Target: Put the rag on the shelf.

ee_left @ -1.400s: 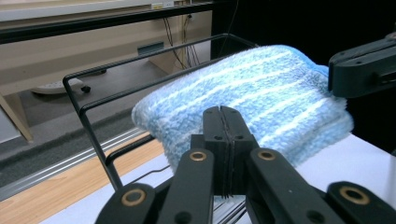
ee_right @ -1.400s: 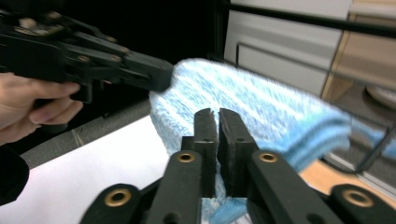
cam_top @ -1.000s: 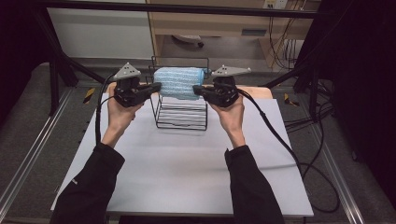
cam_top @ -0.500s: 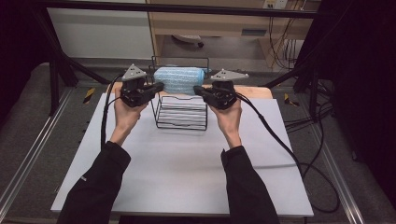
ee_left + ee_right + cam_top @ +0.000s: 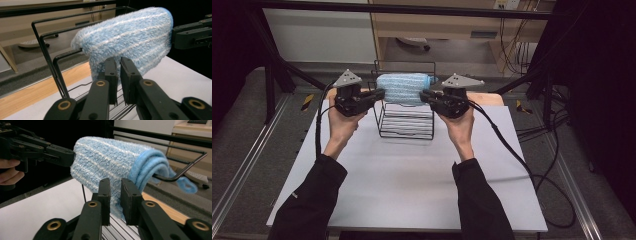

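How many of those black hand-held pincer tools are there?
2. The left gripper is at the left end of the blue towel draped over the wire rack; the right gripper is at its right end. Both have just been opening slightly, towel edge between the jaws.

From above I saw the blue towel (image 5: 404,88) draped over the top of the black wire rack (image 5: 407,120), which stood at the far side of the white table (image 5: 407,190). My left gripper (image 5: 379,94) and right gripper (image 5: 424,95) sat at the towel's two ends, their jaws having just been opening slightly.
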